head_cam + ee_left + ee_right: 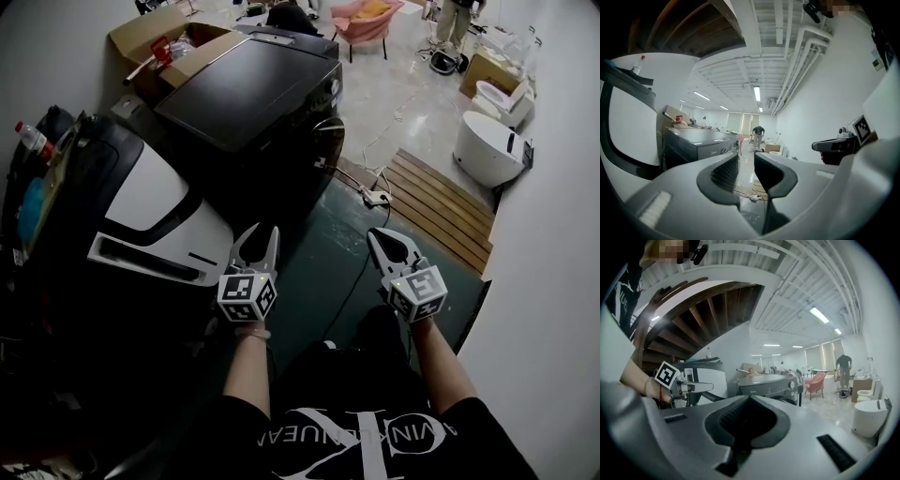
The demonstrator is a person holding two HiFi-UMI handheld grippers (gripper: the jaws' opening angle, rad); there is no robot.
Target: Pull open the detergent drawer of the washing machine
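The dark grey washing machine (248, 89) stands ahead of me, its front panel with a knob (333, 89) facing right; I cannot make out the detergent drawer. It also shows as the washing machine (696, 143) in the left gripper view and the washing machine (771, 385) in the right gripper view. My left gripper (260, 242) hovers short of it, open, with nothing in the gap of the left gripper (746, 161). My right gripper (386, 242) hangs beside it over the dark floor, apart from the machine. The right gripper (749, 398) is shut and empty.
A white and black appliance (150, 202) stands close at my left, with a bottle (31, 138) beyond it. An open cardboard box (159, 42) sits behind the washer. A power strip (376, 197), wooden slats (441, 202), a white fixture (487, 145) and a pink armchair (364, 19) lie to the right.
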